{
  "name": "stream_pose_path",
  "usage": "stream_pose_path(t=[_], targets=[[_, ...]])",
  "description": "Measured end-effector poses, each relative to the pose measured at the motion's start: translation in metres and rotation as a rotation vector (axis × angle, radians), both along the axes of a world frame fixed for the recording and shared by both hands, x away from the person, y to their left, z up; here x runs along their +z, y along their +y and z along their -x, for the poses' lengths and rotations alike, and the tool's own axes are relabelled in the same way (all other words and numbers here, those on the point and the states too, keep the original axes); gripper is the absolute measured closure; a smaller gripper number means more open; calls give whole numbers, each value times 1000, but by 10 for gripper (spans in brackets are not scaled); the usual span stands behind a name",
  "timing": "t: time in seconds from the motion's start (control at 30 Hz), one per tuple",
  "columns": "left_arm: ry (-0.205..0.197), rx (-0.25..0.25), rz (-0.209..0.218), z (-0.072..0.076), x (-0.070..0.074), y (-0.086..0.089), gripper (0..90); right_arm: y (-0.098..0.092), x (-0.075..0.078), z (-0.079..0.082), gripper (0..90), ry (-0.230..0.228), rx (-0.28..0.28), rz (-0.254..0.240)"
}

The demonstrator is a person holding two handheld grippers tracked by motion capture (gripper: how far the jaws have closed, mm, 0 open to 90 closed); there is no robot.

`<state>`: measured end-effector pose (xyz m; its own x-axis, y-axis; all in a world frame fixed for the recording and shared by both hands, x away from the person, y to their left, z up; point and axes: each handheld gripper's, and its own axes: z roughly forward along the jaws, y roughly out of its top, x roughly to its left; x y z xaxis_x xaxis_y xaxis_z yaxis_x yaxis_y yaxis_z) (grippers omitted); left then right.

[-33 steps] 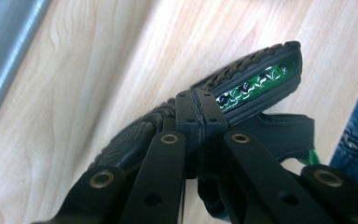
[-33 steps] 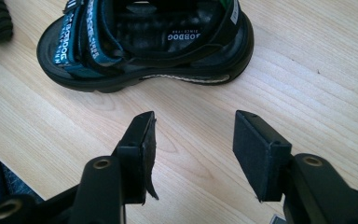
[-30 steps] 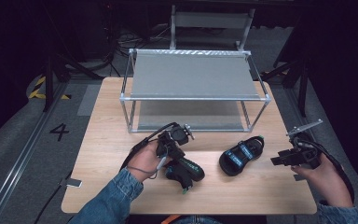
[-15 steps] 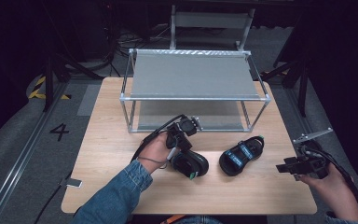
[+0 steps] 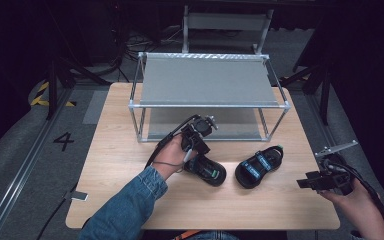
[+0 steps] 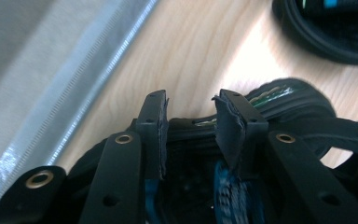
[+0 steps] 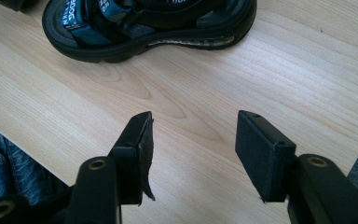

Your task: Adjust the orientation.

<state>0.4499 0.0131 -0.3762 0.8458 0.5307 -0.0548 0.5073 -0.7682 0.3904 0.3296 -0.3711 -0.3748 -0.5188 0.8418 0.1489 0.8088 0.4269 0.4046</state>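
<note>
nearest the person, the right gripper (image 5: pixel 311 183) hovers low over the bare front-right part of the desk (image 5: pixel 130 200), its jaws spread and holding nothing; its own view looks across the wood at the right sandal (image 7: pixel 144 23). that sandal (image 5: pixel 259 166) lies flat on the desk, toe toward the rack. just left of it lies the left sandal (image 5: pixel 207 170), apart from its mate. the left gripper (image 5: pixel 194 145) stands over this sandal's heel end; its jaws have just been opening, and in its own view the pads stand parted with the sandal's straps (image 6: pixel 200 126) below and between them, not squeezed. so it looks released, the shoe set down beside its pair. behind stands the two-tier metal shoe rack (image 5: pixel 207 80), both shelves bare. the step in hand seems to be letting go after lining up the pair; next, the left gripper should lift clear without snagging a strap.
</note>
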Motion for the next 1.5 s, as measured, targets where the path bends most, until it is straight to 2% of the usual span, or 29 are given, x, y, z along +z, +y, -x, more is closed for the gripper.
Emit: stream_pose_path(t=[0.17, 0.37, 0.43, 0.5, 0.53, 0.63, 0.67, 0.73, 0.83, 0.93, 1.03, 1.13, 1.17, 1.2, 1.23, 1.3, 1.4, 1.5], targets=[[-19, 30, 54, -6, 6, 6, 633, -2, 0, 1, 470, -3, -5, 0], [-26, 39, 55, -6, 11, 11, 592, -2, 0, 1, 468, -5, -5, -4], [-32, 33, 58, -3, 14, 11, 584, -2, 0, 0, 467, -2, -3, -1], [-22, 32, 68, 3, 18, 9, 553, -1, 1, 0, 466, -6, -2, -2], [-21, 20, 69, 6, 20, 7, 553, -1, 1, 0, 466, -6, -2, -2], [-8, -60, 92, 25, 28, -8, 507, -1, 1, -1, 465, -8, 4, 2], [-8, -60, 92, 25, 28, -8, 497, -1, 1, -1, 465, -8, 4, 2], [5, -101, 101, 33, 28, -17, 484, 0, 1, -1, 463, -8, 4, -1], [9, -119, 89, 36, 24, -24, 483, 1, 1, -2, 463, -8, 5, 3], [50, -128, 68, 36, 11, -35, 520, 1, 0, -3, 463, -7, 8, 1], [57, -137, 47, 37, 4, -42, 547, 2, 0, -3, 462, -4, 11, 1], [66, -142, 31, 37, 0, -47, 625, 2, -1, -4, 462, -4, 18, 7], [82, -153, 51, 37, 0, -46, 696, 3, -1, -5, 462, -4, 15, 5], [94, -151, 58, 37, 1, -45, 777, 3, 0, -5, 460, -4, 14, 1], [95, -149, 57, 37, 1, -44, 820, 3, 0, -5, 460, -5, 17, 2], [108, -147, 56, 39, 4, -39, 847, 3, 1, -7, 459, -11, 22, 2], [104, -148, 49, 43, 8, -34, 851, 4, 1, -9, 458, -11, 25, -2], [103, -153, 20, 52, 17, -24, 850, 6, 2, -14, 455, -10, 39, 2]])
